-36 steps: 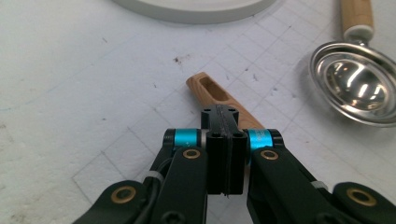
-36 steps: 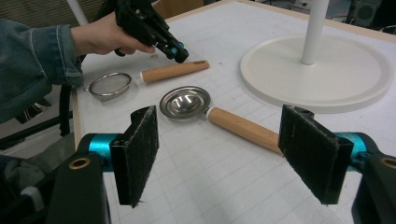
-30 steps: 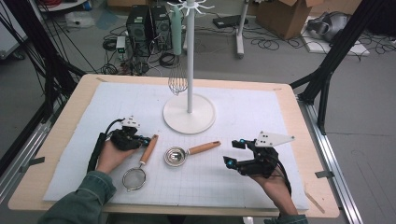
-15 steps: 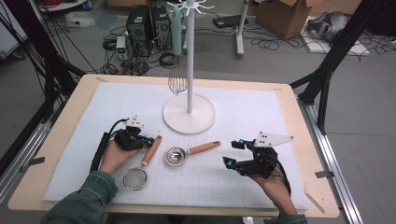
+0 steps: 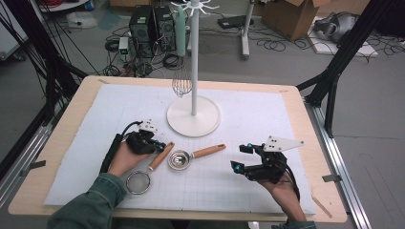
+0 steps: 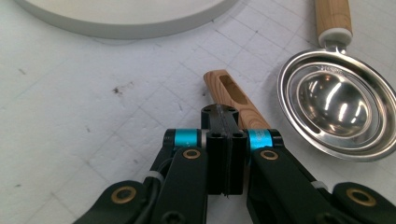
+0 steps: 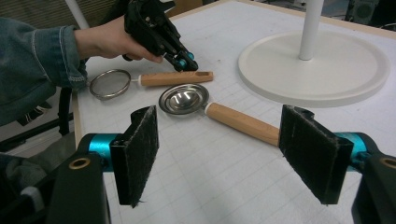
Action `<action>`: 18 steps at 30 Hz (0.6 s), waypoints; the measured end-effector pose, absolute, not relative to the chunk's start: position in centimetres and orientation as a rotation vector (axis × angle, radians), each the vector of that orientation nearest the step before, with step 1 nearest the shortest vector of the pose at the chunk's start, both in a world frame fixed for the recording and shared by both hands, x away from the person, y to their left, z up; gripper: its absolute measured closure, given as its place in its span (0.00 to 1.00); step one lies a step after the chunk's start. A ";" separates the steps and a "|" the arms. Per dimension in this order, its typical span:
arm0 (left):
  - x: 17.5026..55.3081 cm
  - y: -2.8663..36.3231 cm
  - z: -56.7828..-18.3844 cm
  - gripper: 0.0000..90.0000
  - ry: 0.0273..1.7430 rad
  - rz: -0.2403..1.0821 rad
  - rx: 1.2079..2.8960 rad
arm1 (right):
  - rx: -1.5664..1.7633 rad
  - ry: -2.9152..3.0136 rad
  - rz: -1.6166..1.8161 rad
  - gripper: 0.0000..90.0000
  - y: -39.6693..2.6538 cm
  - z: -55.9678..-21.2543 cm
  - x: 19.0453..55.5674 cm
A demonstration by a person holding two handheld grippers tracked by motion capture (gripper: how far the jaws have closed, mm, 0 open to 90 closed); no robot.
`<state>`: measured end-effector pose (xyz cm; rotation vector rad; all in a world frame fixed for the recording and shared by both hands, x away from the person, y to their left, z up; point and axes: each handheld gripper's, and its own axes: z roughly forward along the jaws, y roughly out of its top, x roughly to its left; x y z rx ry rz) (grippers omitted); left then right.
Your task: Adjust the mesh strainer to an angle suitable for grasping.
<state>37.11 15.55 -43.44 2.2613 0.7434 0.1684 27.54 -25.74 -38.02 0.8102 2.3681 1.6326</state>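
A small mesh strainer (image 5: 138,182) with a wooden handle (image 5: 161,156) lies at the front left of the white mat. In the left gripper view my left gripper (image 6: 225,112) is shut, nothing between its jaws, tips right over the slotted end of that handle (image 6: 231,91). A metal scoop (image 5: 178,159) with a wooden handle (image 5: 207,151) lies just right of it. My right gripper (image 5: 239,156) stands open to the right of the scoop, apart from it. Between its wide pads (image 7: 135,154), farther off, lies the scoop's handle (image 7: 243,123).
A white stand (image 5: 193,116) with a round base rises behind the utensils, and a wire whisk (image 5: 181,86) hangs beside its pole. The white mat (image 5: 286,119) covers most of the wooden table (image 5: 315,143). Cables and boxes lie on the floor beyond.
My left gripper has slid to the right, up to the strainer's wooden handle, still shut. The right gripper and the utensils have kept still.
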 end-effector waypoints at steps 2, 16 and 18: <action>37.1 15.5 -43.5 0.99 0.740 0.163 2.262 | 0.815 2.372 1.634 0.31 -25.7 -38.0 27.5; 35.1 16.4 -41.3 0.95 0.692 0.187 2.224 | 0.811 2.366 1.638 0.31 -25.6 -38.0 27.5; 34.4 16.3 -41.2 0.96 0.665 0.180 2.221 | 0.814 2.366 1.640 0.31 -25.6 -38.0 27.4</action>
